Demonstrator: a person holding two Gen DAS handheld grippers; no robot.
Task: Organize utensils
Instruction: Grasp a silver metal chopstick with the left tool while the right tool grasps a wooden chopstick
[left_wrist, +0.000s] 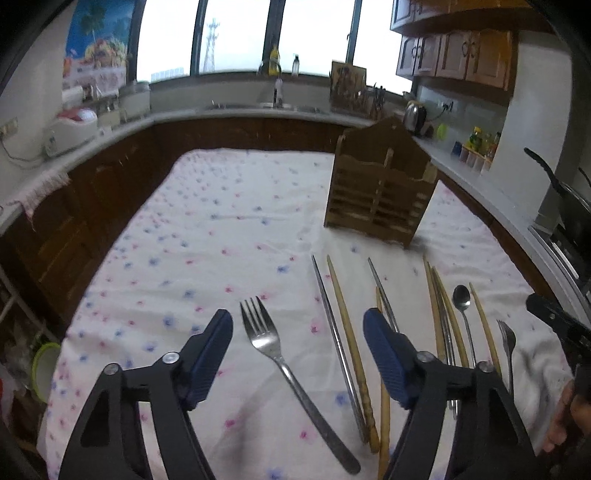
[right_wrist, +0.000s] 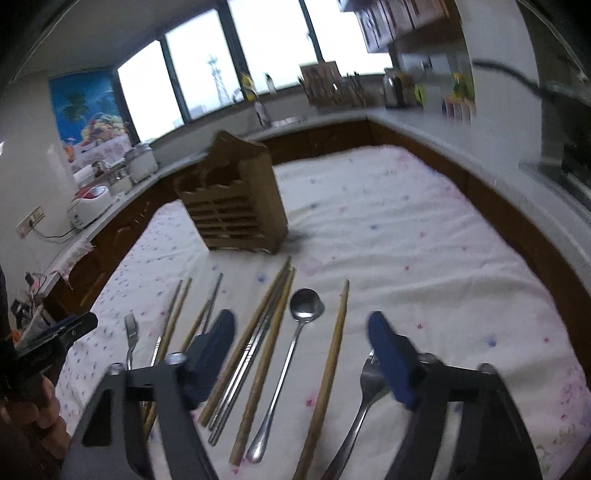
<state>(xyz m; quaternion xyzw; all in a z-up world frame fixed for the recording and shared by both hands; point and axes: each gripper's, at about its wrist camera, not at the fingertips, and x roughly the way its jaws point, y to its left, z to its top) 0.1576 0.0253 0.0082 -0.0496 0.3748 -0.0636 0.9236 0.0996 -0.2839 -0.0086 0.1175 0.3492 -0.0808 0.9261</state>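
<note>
Utensils lie in a row on a floral tablecloth (left_wrist: 221, 229). My left gripper (left_wrist: 297, 325) is open and empty, hovering above a steel fork (left_wrist: 284, 365). To its right lie metal and wooden chopsticks (left_wrist: 347, 332), a spoon (left_wrist: 463, 317) and a second fork (left_wrist: 508, 343). A wooden utensil holder (left_wrist: 380, 188) stands beyond them. My right gripper (right_wrist: 301, 326) is open and empty above the spoon (right_wrist: 295, 339) and wooden chopsticks (right_wrist: 332, 354). A fork (right_wrist: 364, 398) lies partly under its right finger. The holder (right_wrist: 236, 206) stands further back.
Kitchen counters (left_wrist: 110, 133) with appliances wrap around the table on three sides. A pan handle (left_wrist: 550, 173) juts in at the right. The other gripper shows at each view's edge, in the left wrist view (left_wrist: 557, 325) and in the right wrist view (right_wrist: 62, 332).
</note>
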